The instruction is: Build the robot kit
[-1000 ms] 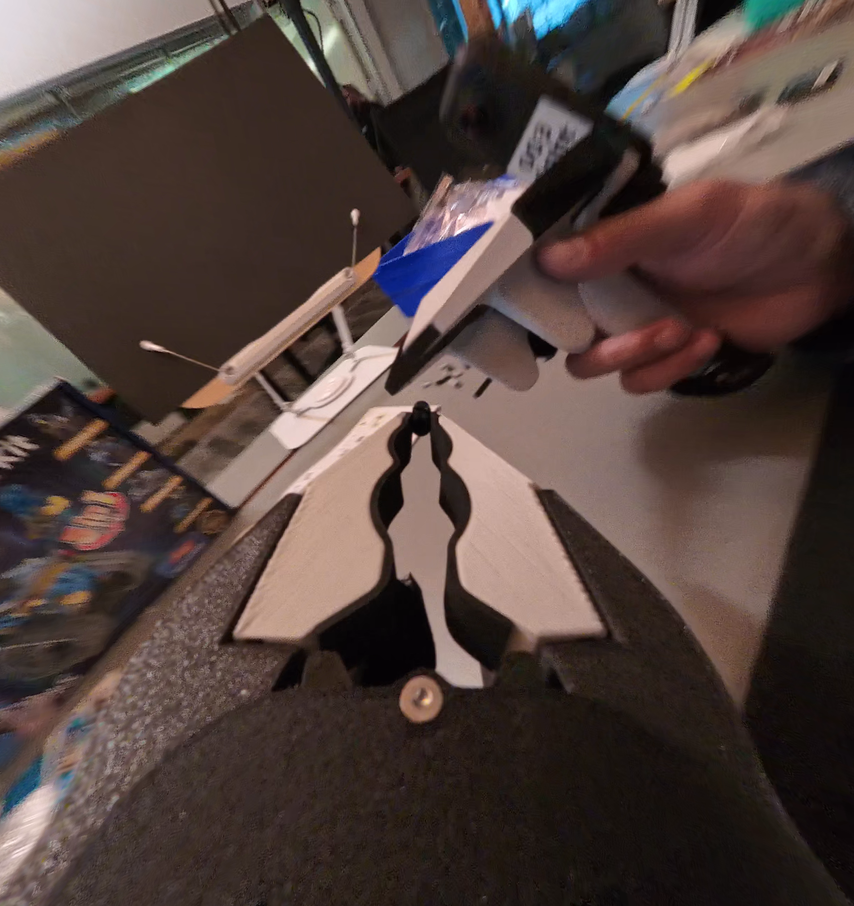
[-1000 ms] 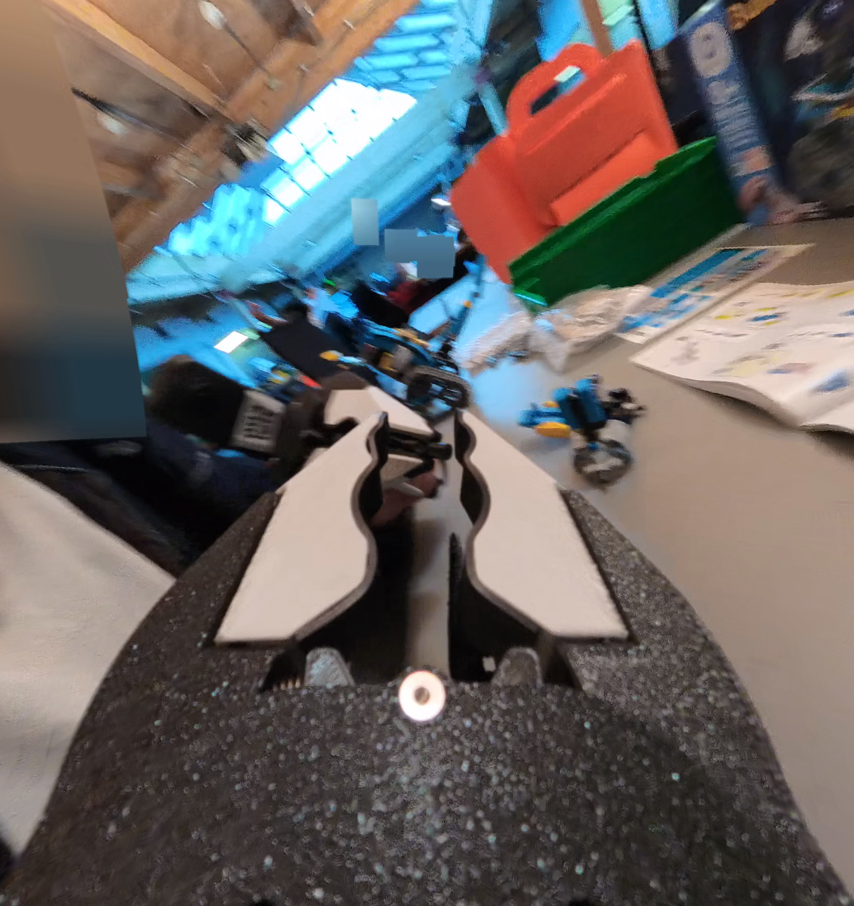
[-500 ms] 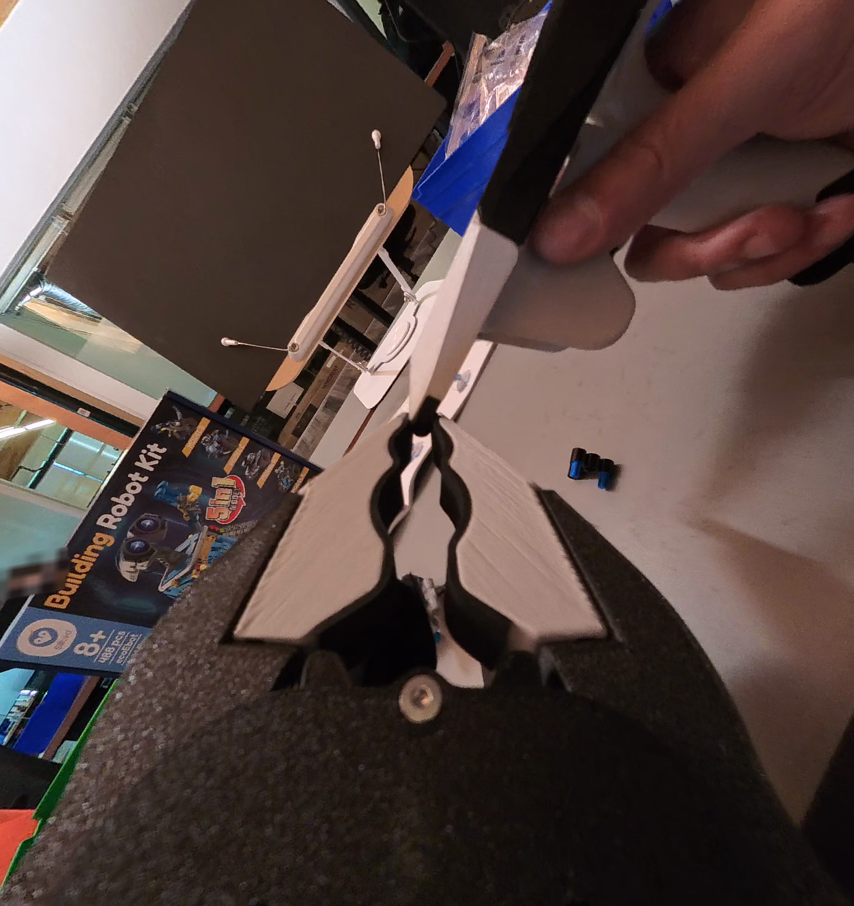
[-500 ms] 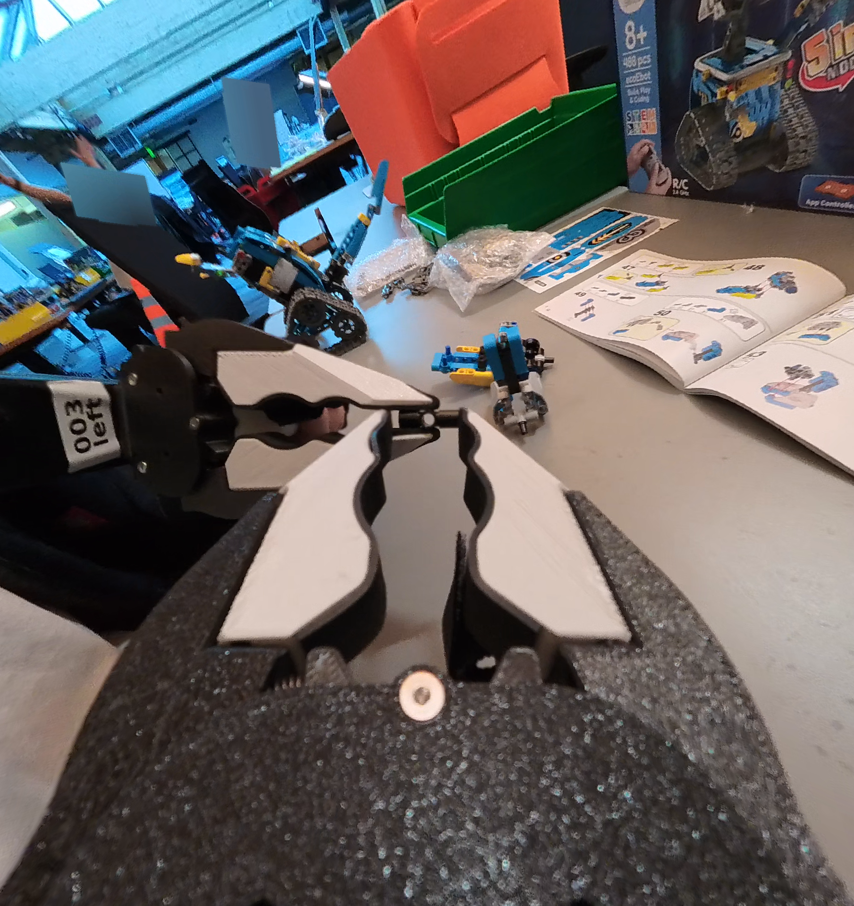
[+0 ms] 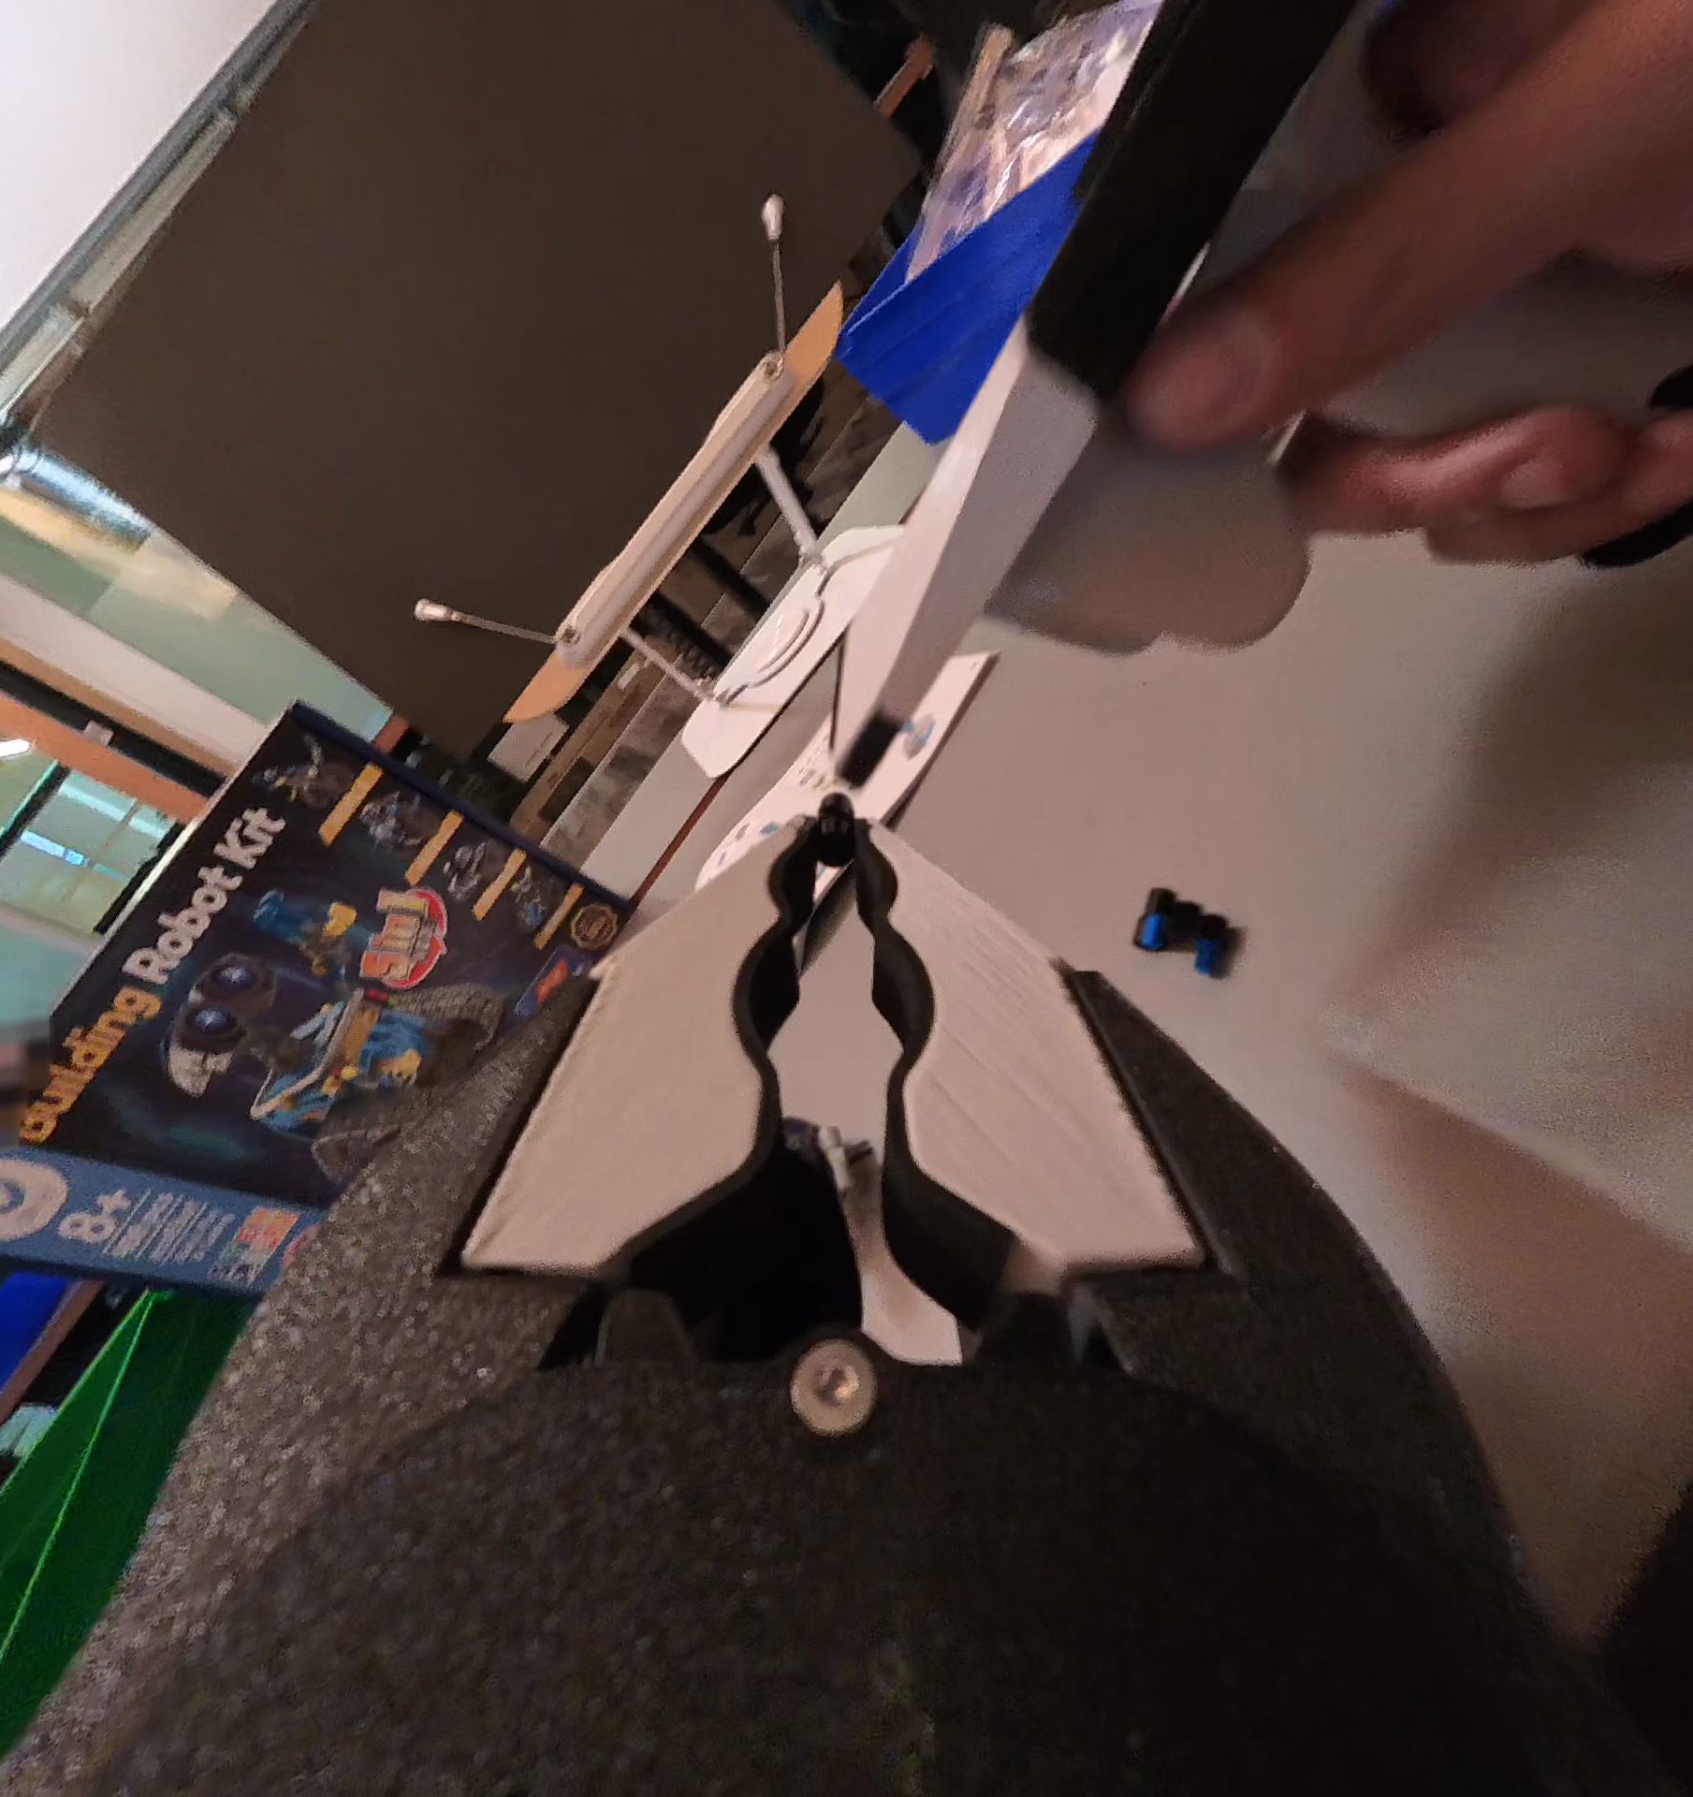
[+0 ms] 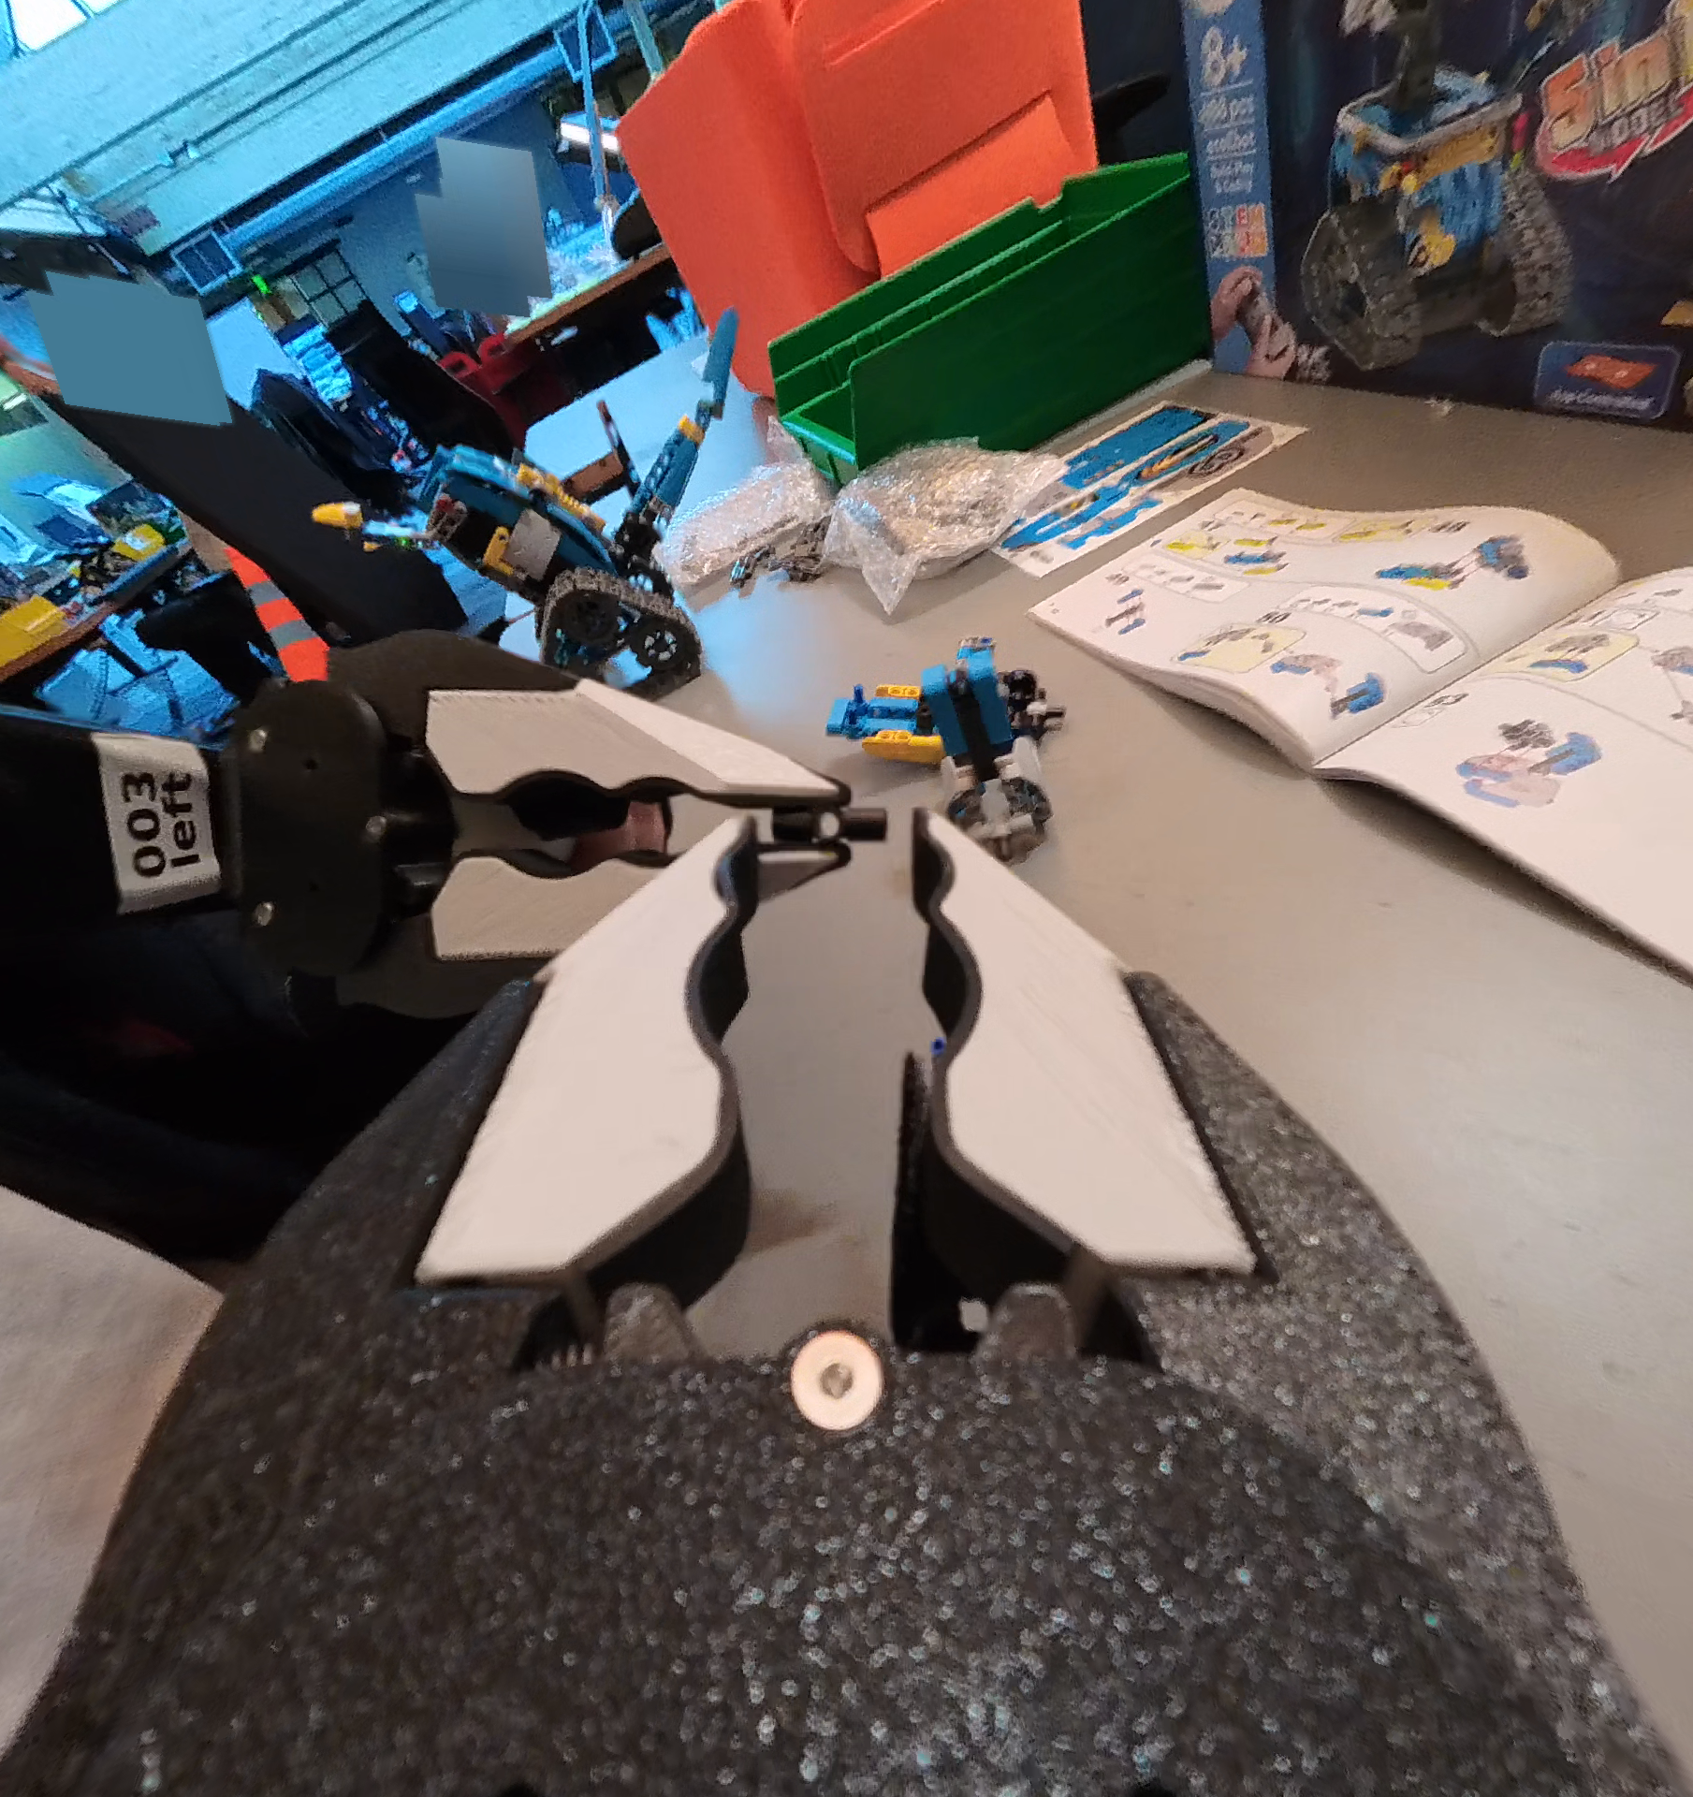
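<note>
My left gripper [image 5: 828, 848] is shut on a small black pin [image 5: 830, 827] at its fingertips. In the right wrist view the left gripper [image 6: 803, 825] comes in from the left, and the pin [image 6: 862, 825] sticks out between the fingertips of my right gripper [image 6: 834, 834]. The right gripper is open and its jaws stand clear of the pin on both sides. In the left wrist view the right gripper [image 5: 866, 754], held by a hand [image 5: 1464, 321], hangs edge-on just above the pin. Both are held a little above the grey table [image 6: 1357, 1118].
A small blue and yellow assembly [image 6: 959, 749] lies just beyond the fingertips. Behind it are a tracked robot model [image 6: 570, 564], plastic bags of parts [image 6: 920, 506], a green bin [image 6: 998, 331] and an orange bin [image 6: 823, 175]. An open booklet [image 6: 1406, 642] and kit box [image 6: 1503, 194] are right. A small blue-black piece [image 5: 1182, 943] lies on the table. The grippers are tip to tip, or close to it.
A second ago both views were swinging and blurred. The grippers have since come tip to tip. In the last half second the right gripper's tip has drawn slightly off the left's tips.
</note>
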A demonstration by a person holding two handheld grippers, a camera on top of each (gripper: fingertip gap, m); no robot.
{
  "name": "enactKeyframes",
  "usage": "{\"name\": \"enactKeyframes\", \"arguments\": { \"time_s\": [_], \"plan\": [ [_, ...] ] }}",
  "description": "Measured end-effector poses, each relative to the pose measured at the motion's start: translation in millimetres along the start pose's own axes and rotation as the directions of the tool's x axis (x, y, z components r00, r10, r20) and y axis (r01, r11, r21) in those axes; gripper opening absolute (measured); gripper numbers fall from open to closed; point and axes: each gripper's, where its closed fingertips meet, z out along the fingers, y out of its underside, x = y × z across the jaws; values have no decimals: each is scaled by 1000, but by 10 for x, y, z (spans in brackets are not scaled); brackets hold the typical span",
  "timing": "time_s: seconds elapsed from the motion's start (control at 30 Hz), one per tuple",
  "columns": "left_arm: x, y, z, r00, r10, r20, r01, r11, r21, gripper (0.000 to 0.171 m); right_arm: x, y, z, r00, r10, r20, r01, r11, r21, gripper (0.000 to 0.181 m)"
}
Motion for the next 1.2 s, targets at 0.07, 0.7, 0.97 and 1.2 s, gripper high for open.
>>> {"name": "enactKeyframes", "arguments": {
  "time_s": [0.07,0.7,0.97,1.2],
  "plan": [
    [-28,96,28,999,-38,-13,38,999,-28,7,166,-67,-107,998,-24,-57,26,999,29,36],
    [168,296,156,918,-327,-225,308,944,-119,7,716,183,-220,967,-71,-243,51,995,-90,22],
    [206,251,128,886,-378,-268,362,926,-109,7,665,229,-185,971,-93,-221,67,990,-121,17],
    [111,154,76,711,-604,-360,617,782,-93,7,557,222,-152,976,-123,-182,101,987,-126,14]
  ]
}}
